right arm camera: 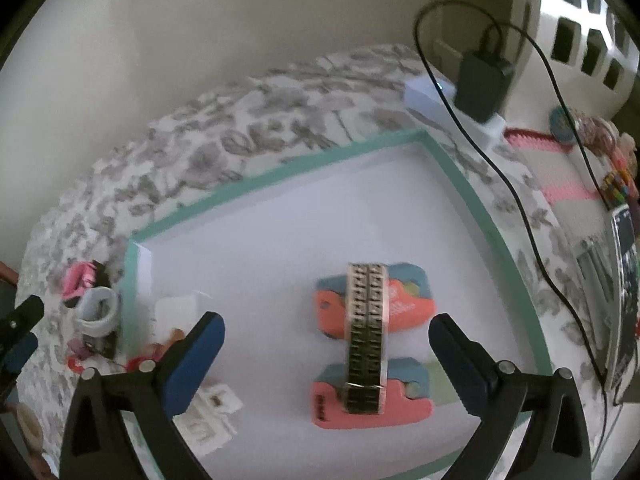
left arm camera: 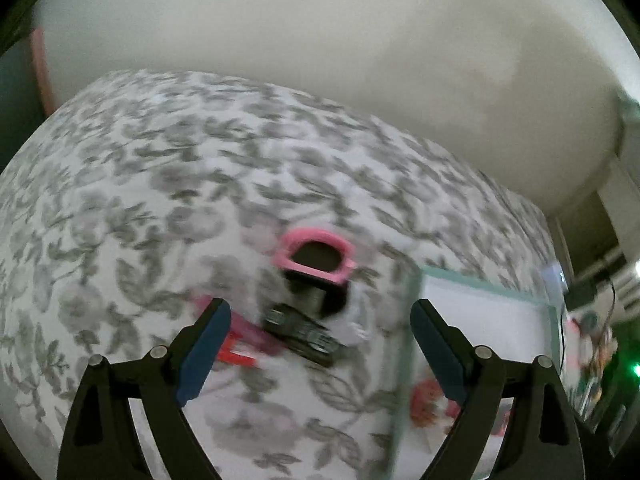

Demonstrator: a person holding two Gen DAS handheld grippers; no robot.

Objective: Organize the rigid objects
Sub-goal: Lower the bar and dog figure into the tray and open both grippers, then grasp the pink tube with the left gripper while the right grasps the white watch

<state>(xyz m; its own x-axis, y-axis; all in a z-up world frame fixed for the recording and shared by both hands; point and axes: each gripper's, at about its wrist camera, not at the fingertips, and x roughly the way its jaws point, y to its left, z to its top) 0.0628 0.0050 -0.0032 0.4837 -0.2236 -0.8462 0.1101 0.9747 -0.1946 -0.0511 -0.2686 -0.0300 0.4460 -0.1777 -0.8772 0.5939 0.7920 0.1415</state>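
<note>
In the right wrist view a white tray with a teal rim [right arm camera: 280, 172] holds a long studded strip [right arm camera: 366, 336], cream at its far end and black at its near end. The strip lies across two coral-and-blue packets [right arm camera: 404, 306]. My right gripper [right arm camera: 326, 320] hangs open just above them, and neither blue pad touches the strip. Small white blocks [right arm camera: 214, 414] lie in the tray's near left corner. The left wrist view is blurred. There my left gripper [left arm camera: 320, 306] stands open over a dark flat studded piece [left arm camera: 300, 334] and a pink-rimmed black item [left arm camera: 316, 258] on the floral cloth.
Left of the tray lie a pink item [right arm camera: 78, 278], a white coil [right arm camera: 98, 308] and red bits [left arm camera: 236, 354]. A black charger [right arm camera: 480, 84] with a cable sits on a white box [right arm camera: 428, 94] behind the tray. A pink-and-white mat [right arm camera: 560, 176] and a white slotted basket [right arm camera: 580, 20] are at the right.
</note>
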